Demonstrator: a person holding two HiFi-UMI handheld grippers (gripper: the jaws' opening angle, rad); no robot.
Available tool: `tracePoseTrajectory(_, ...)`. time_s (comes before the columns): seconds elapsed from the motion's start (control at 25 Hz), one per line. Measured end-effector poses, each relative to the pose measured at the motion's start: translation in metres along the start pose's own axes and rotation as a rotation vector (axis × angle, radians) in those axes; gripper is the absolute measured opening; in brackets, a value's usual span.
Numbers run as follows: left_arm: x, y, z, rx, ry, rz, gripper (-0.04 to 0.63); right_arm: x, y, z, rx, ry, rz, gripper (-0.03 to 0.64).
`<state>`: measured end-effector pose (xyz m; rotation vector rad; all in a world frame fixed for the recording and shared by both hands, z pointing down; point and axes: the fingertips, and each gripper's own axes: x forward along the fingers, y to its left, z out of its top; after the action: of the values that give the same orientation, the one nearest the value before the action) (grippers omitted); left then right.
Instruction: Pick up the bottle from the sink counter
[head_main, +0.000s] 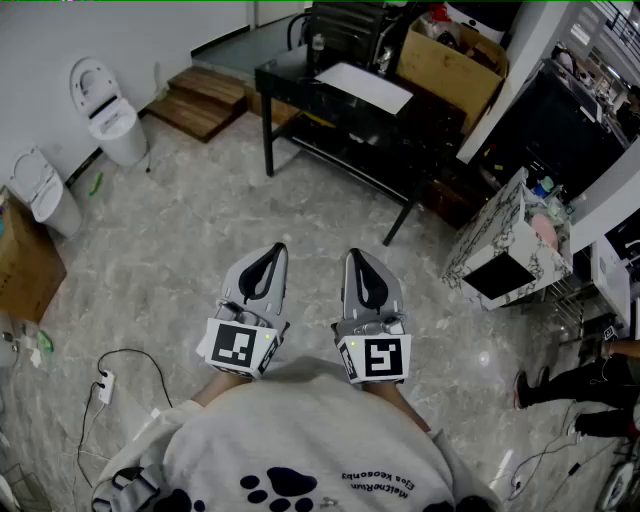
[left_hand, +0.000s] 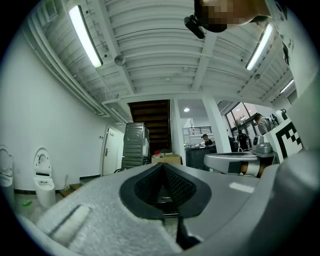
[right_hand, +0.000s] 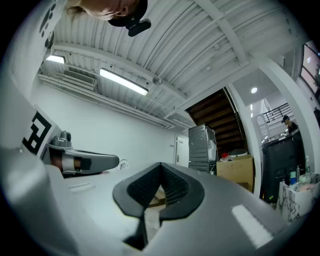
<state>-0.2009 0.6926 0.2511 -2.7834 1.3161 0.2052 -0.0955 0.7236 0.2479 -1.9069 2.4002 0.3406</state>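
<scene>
Toilets (head_main: 108, 112): white, glossy, rounded, along left wall. Floor (head_main: 180, 230): grey veined stone, broad open stretch ahead of me. My left gripper (head_main: 272, 252): smooth grey shells, ribbed black pads pressed together, nothing between. My right gripper (head_main: 356, 256): same, closed, empty, just beside left. Black table (head_main: 330, 108): square edges, thin legs. Marbled sink counter (head_main: 490, 235): boxy, far right. Bottle (head_main: 543, 187): among small upright items on top, hard to single out, well apart from my fingers.

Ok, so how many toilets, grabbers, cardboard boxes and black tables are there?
White porcelain toilets: 2
Grey two-jaw grippers: 2, the left gripper and the right gripper
Brown cardboard boxes: 2
Black rectangular table: 1
Total: 7
</scene>
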Motion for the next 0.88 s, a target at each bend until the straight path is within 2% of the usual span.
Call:
tracePoseTrajectory(0.4, 0.005, -0.012, -0.008, 0.000, 0.008, 0.034, -0.001, -0.002, -0.012, -0.004, 0.036, -0.006, 0.042, -0.002)
tracePoseTrajectory(0.56, 0.011, -0.022, -0.011, 0.004, 0.009, 0.042, -0.002, -0.004, -0.023, -0.009, 0.094, -0.013, 0.066, 0.000)
tracePoseTrajectory(0.76, 0.016, -0.024, -0.023, -0.018, 0.042, 0.050, 0.000, -0.008, -0.032, -0.022, 0.123, 0.010, 0.064, 0.002)
tracePoseTrajectory(0.88, 0.024, -0.019, -0.026, -0.026, 0.045, 0.050, 0.000, -0.007, -0.044, -0.026, 0.141, 0.010, 0.031, 0.002)
